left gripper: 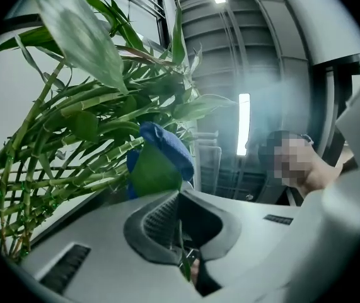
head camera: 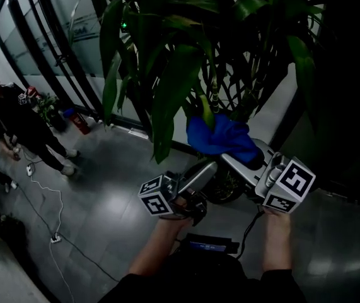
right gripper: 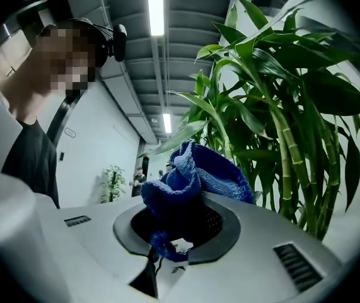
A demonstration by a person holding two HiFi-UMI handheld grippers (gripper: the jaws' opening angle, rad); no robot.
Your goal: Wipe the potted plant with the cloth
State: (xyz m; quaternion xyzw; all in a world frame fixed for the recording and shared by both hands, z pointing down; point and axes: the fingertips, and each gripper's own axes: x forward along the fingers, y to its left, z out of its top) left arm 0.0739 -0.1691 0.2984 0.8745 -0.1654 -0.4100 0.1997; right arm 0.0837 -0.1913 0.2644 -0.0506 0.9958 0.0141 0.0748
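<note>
Blue cloth (right gripper: 195,172) in right hand-held gripper (right gripper: 176,227), black-and-white marker cube (head camera: 290,185)

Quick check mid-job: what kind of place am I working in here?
Probably an office lobby or corridor: glass partition walls, a polished grey floor, strip ceiling lights, and the big potted plant standing by the glass.

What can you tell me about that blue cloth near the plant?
The blue cloth looks like soft terry or microfibre, bunched into a crumpled wad. The right tool clamps one end between its jaws, a small tail poking out below, the rest bulging forward. It is held up among the lower leaves of the potted plant, folded against a leaf that the left tool pinches.
</note>
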